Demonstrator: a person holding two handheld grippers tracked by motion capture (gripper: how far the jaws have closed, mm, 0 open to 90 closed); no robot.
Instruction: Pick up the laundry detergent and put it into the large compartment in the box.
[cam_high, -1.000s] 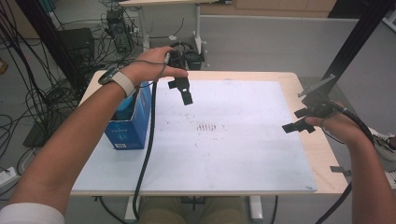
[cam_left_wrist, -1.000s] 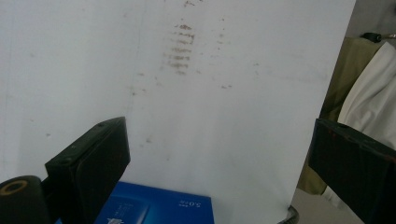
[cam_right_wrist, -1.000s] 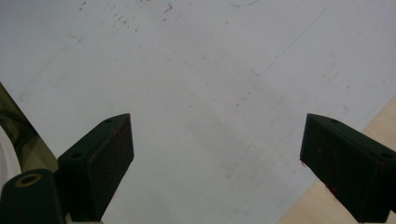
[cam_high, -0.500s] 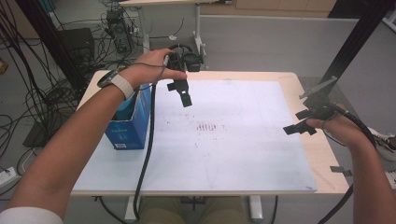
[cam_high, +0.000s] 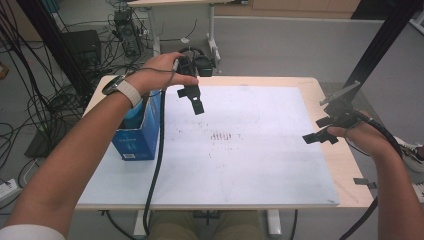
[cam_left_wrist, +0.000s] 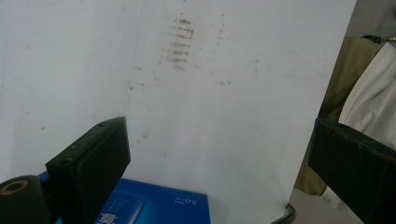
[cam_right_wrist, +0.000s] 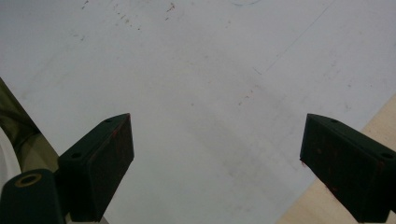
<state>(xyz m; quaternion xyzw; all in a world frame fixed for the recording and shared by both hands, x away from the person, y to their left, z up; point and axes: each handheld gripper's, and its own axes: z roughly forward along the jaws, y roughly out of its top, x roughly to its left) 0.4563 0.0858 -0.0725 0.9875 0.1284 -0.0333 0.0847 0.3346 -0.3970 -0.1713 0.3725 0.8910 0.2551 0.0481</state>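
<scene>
My left gripper (cam_high: 194, 100) hangs above the back left of the white board (cam_high: 240, 150), just right of a blue cardboard box (cam_high: 137, 135). Its jaws stand wide apart with nothing between them. In the left gripper view, the left gripper (cam_left_wrist: 219, 172) looks down on the white board (cam_left_wrist: 210, 93), the reddish smudges (cam_left_wrist: 180, 44) and the box's blue top (cam_left_wrist: 159, 207). My right gripper (cam_high: 320, 130) hovers at the board's right edge, also open and empty. The right gripper (cam_right_wrist: 217, 163) faces bare white board (cam_right_wrist: 201, 93) in its own view.
The board lies on a light wooden table (cam_high: 345, 155), whose wood shows as a strip (cam_right_wrist: 383, 112) beside the board. Reddish smudges (cam_high: 222, 136) mark the board's middle. A thick cable (cam_high: 159, 150) trails from the left gripper past the box. Cables and equipment (cam_high: 125, 30) crowd the floor behind.
The left gripper has dipped very slightly near the box. The right gripper has stayed in place, and both stay open.
</scene>
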